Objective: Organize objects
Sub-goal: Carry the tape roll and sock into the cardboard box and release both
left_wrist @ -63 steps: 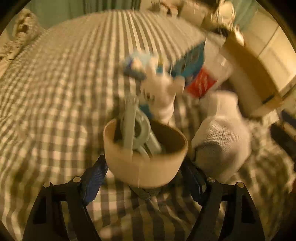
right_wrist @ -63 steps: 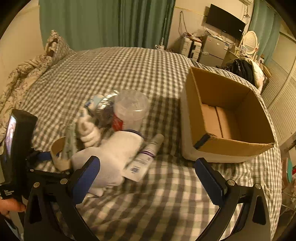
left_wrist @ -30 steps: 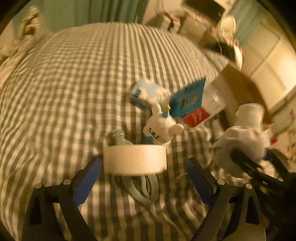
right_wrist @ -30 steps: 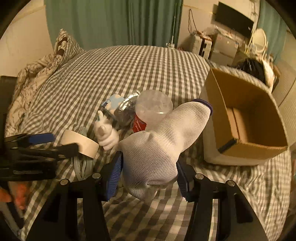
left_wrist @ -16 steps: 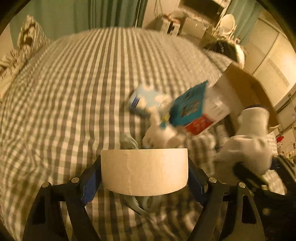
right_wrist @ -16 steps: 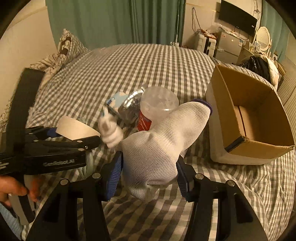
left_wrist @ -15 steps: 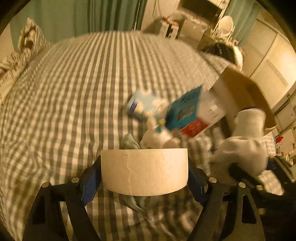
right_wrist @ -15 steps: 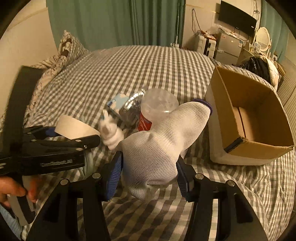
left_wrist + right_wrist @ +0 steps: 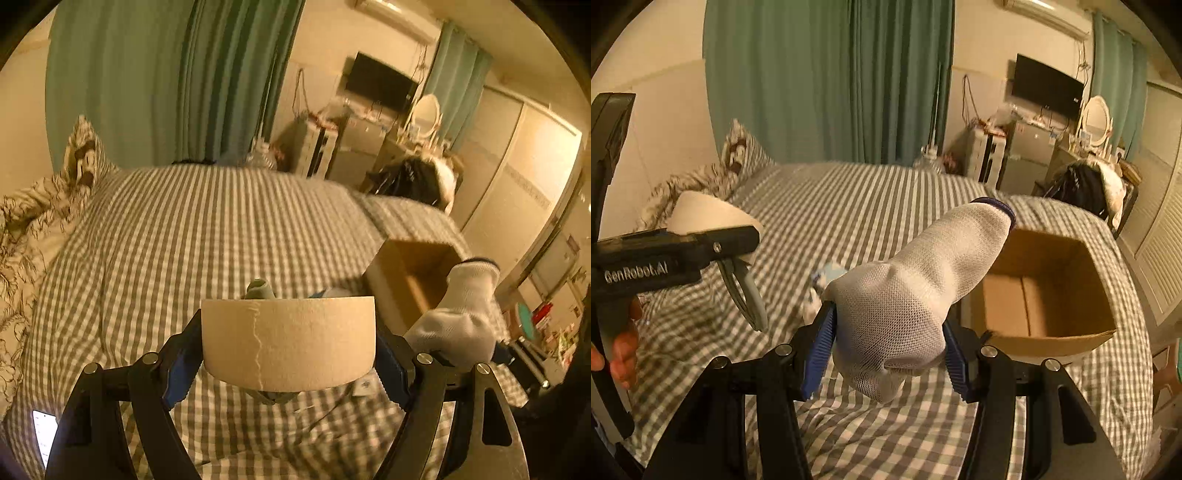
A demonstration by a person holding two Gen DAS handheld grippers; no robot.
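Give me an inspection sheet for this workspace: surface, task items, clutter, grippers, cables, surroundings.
Surface: bed with grey checked cover, rumpled near the camera.
Job's things: roll of tape and white sock, both lifted off the bed; open cardboard box on the bed at right, with nothing seen inside it.
Clutter: pale blue packet and a small white item beside it, blurred; lit phone at the bed edge.
Grippers: left gripper shut on the roll of tape; right gripper shut on the white sock.
Cables: grey loop hanging below the tape roll.
Surroundings: green curtains, wall television, patterned pillow.
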